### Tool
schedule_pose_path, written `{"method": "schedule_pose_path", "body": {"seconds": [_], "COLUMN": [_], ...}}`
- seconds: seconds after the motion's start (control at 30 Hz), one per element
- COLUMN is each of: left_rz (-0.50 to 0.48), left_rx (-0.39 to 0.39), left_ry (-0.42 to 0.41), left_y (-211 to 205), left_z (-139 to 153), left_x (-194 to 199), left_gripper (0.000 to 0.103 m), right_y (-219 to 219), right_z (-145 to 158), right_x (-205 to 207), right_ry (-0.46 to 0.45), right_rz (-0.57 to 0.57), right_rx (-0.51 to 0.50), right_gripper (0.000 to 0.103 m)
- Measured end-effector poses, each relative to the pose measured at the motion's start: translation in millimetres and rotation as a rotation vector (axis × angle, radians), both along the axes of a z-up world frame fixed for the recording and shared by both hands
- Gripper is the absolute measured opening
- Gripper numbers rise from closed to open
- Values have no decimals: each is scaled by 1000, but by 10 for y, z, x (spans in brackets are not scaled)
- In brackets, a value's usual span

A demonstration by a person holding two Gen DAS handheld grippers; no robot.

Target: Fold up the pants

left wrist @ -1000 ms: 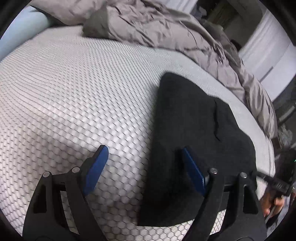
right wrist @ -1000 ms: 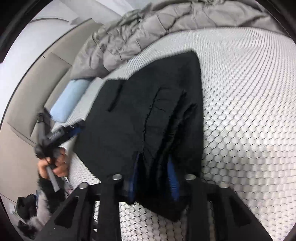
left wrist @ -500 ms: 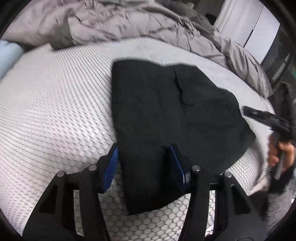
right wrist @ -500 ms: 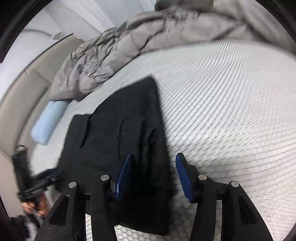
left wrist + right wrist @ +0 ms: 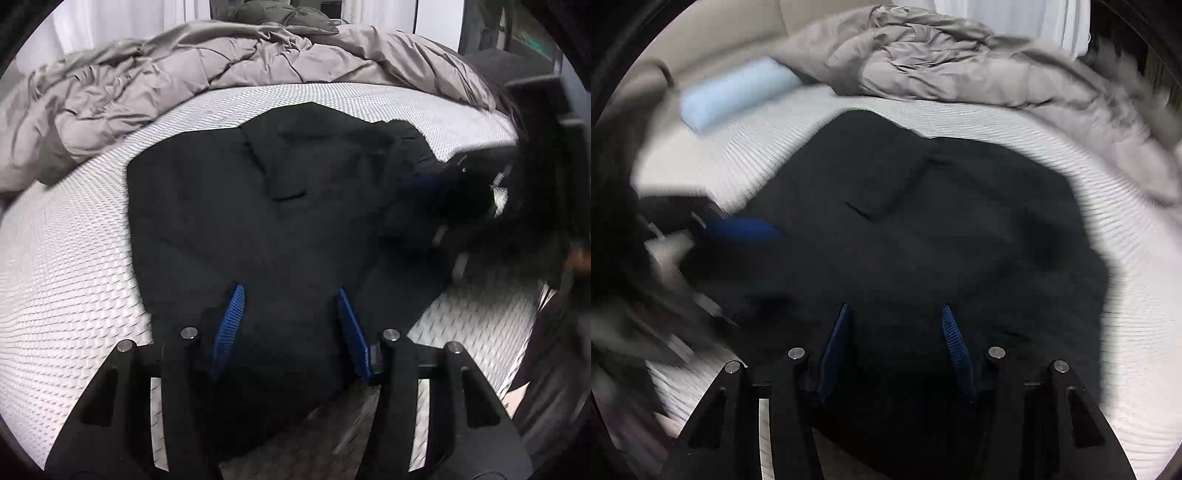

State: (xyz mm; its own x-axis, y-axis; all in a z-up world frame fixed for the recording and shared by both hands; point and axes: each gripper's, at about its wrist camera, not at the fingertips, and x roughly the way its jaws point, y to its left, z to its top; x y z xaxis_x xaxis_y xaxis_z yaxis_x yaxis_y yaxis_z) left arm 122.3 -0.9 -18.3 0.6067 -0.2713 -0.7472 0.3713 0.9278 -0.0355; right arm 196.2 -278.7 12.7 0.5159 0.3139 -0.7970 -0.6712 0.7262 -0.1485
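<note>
The black pants (image 5: pixel 258 229) lie as a broad, already partly folded slab on the white textured mattress (image 5: pixel 66 258), toward the bed's near edge, with the grey duvet (image 5: pixel 184 74) bunched along the far edge and a pale blue pillow (image 5: pixel 735 92) toward the far left corner. Both pairs of tongs sit low over the near hem of the cloth: the left tongs (image 5: pixel 291 332) stand moderately wide, blue pads either side of dark fabric that lies between them without being pinched, and the right tongs (image 5: pixel 897 347) are parted about the same over the cloth's near edge. The right wrist view is smeared with motion and everything is black on black, so I would say, with some caution, that neither pair actually has hold of the fabric. The step in hand looks like setting up the next fold, each pair lining up on the near edge, one toward either side. The next move calls for both to close on the full thickness of the layers at that edge, then lift together and carry it evenly toward the far edge of the bed, keeping the two sides level so the stack does not skew or slide apart.
</note>
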Motion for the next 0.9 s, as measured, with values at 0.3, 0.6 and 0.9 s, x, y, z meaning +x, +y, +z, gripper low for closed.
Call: {"method": "schedule_pose_path", "body": {"seconds": [0.3, 0.6, 0.9], "left_rz": [-4, -11, 97], "left_rx": [-69, -12, -114], "left_ry": [-56, -7, -16], "left_y": [129, 224, 369], "left_z": [204, 6, 257], "left_x": [-188, -153, 128], "left_gripper": [58, 64, 64], "right_y": [-368, -270, -155], "right_z": [310, 86, 375], "right_x": [-73, -86, 32], "right_ry": [9, -93, -62], "right_rz": [-16, 13, -24], "right_rx": [189, -45, 152], "right_gripper": [52, 57, 66]}}
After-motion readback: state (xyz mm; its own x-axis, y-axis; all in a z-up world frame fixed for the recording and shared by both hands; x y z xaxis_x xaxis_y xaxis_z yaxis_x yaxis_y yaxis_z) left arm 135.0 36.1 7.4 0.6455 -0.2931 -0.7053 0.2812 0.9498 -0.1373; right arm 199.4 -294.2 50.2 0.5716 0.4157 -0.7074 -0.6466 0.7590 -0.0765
